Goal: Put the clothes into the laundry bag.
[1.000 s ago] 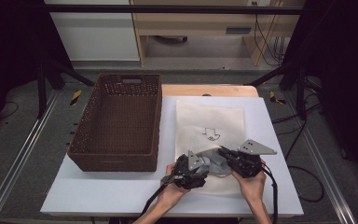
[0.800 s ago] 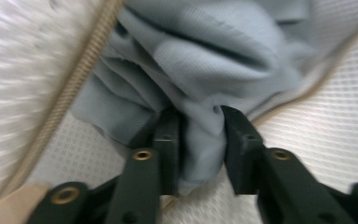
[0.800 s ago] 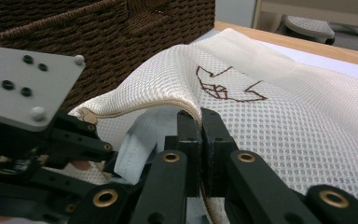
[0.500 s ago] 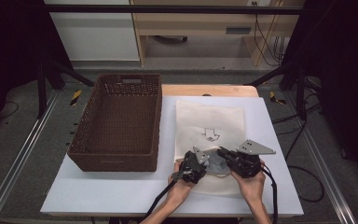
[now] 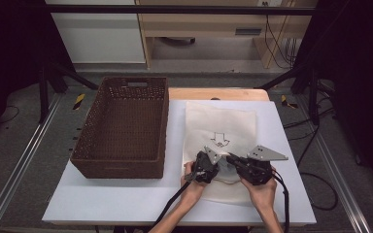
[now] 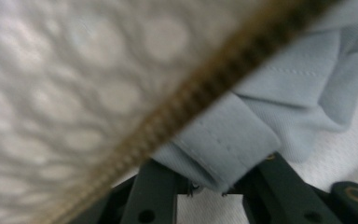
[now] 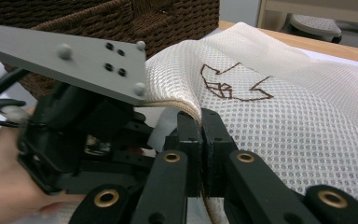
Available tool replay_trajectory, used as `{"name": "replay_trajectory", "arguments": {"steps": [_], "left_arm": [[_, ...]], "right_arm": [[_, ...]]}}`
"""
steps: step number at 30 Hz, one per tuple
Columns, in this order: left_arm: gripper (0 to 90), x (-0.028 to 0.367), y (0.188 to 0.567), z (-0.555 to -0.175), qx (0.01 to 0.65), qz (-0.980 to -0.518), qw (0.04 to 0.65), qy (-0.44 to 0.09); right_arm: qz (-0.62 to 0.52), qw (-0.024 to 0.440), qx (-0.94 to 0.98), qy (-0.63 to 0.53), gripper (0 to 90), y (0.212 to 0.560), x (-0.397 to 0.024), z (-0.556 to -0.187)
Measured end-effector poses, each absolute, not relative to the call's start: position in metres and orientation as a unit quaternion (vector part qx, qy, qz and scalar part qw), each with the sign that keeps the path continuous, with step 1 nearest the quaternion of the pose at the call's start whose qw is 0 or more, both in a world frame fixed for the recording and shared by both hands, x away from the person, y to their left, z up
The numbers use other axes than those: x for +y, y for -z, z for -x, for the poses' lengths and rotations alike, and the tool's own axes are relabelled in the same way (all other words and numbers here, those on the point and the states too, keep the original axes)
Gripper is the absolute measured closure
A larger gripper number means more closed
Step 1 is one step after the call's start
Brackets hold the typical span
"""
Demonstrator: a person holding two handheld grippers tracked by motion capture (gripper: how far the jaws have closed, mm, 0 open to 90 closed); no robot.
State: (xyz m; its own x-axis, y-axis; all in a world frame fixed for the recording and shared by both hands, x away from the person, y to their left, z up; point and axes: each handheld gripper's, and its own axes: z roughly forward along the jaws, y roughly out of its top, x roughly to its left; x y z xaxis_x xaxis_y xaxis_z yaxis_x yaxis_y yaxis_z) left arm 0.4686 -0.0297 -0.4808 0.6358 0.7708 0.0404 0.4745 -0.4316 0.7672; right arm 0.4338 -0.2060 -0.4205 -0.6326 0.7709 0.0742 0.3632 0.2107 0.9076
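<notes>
High view: at the left of the white table stands a dark brown woven basket, and nothing can be seen inside it. Just to its right a white mesh bag lies flat, with a dark arrow mark on it, and its near end is lifted at the two grippers.

The left gripper is at the near edge of the bag, its tips under the raised mesh. In the left gripper view a folded piece of light blue cloth sits between the two black jaws, and the zipper edge of the bag crosses above it. The jaws stand narrow and have just opened a little; I cannot tell if the pads press on the cloth.

The right gripper is just beside the left one, nearly touching it. In the right gripper view its jaws are closed tight on the rim of the mesh bag and hold it up.
</notes>
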Motion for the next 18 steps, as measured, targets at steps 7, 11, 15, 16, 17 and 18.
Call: {"name": "replay_trajectory", "arguments": {"steps": [7,11,15,16,17,18], "left_arm": [[45.6,-0.004,0.462,-0.441,0.341,-0.834,0.401,-0.163],[44.6,0.009,0.442,-0.429,0.325,-0.827,0.427,-0.167],[55.7,0.003,0.435,-0.434,0.32,-0.826,0.43,-0.176],[61.1,-0.002,0.438,-0.437,0.32,-0.829,0.423,-0.179],[65.6,-0.006,0.441,-0.44,0.321,-0.832,0.416,-0.18],[69.3,-0.01,0.444,-0.443,0.321,-0.834,0.409,-0.184]], "right_arm": [[-0.381,0.21,0.75,-0.499,88.2,0.421,-0.206,-0.435],[-0.383,0.21,0.748,-0.499,88.1,0.42,-0.207,-0.435],[-0.381,0.212,0.749,-0.499,88.1,0.421,-0.206,-0.435],[-0.382,0.212,0.749,-0.499,88.1,0.421,-0.206,-0.434],[-0.383,0.211,0.748,-0.499,88.1,0.42,-0.206,-0.434],[-0.383,0.211,0.748,-0.5,88.1,0.42,-0.207,-0.434]]}}
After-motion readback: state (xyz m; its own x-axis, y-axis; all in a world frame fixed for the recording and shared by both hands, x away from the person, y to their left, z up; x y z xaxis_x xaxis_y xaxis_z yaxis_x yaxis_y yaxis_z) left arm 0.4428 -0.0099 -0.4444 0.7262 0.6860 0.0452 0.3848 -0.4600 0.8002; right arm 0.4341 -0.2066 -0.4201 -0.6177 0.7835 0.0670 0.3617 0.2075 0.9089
